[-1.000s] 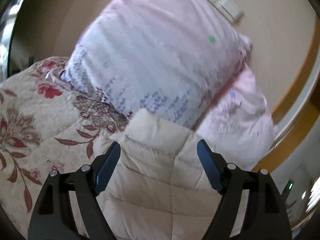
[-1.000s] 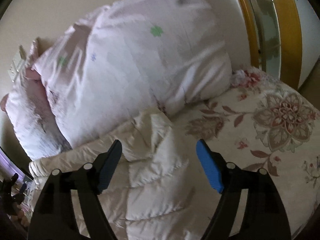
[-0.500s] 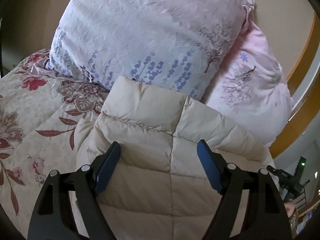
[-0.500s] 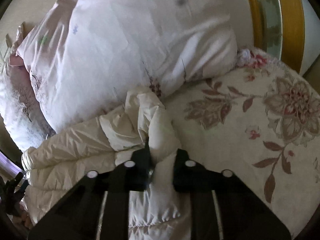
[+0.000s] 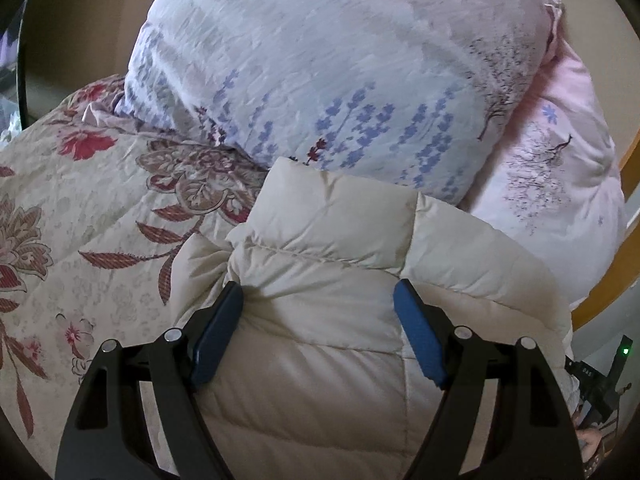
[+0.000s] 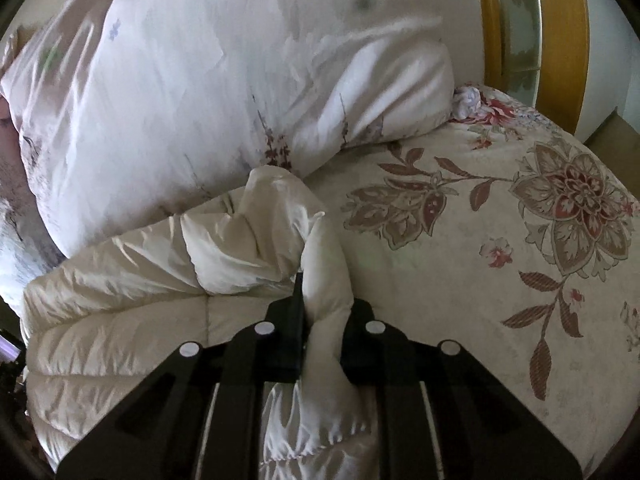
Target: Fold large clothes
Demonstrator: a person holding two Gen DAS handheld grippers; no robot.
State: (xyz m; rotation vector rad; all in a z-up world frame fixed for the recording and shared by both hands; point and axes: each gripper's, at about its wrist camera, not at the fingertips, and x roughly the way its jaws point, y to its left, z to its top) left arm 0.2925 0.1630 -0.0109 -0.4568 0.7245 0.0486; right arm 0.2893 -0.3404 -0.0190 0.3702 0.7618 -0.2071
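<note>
While right tongs (image 6: 320, 312) pinch a fold of cream puffer jacket (image 6: 132, 320), left tongs (image 5: 318, 312) sit wide apart w/ nothing gripped, over its collar on floral bedspread (image 5: 80, 208).

The puffer jacket (image 5: 320, 320) was a plain cream, quilted in broad stitched bands, and in the right wrist view it took a paler, satiny sheen (image 6: 132, 320). The bedspread (image 5: 80, 216) was beige with dark red and brown flowers and striped leaves; its large rosette showed in muted maroon (image 6: 580, 200). The big pillow (image 5: 340, 60) was pale lilac-grey with blue-violet flower sprigs, a dark bare tree and a small green blossom. The second pillow (image 5: 560, 184) was pink with thin black branches and one blue flower. The left gripper (image 5: 318, 310) was black with blue pads (image 5: 218, 336); the right gripper (image 6: 322, 312) showed only black. The wooden frame (image 6: 560, 40) was honey-orange.
</note>
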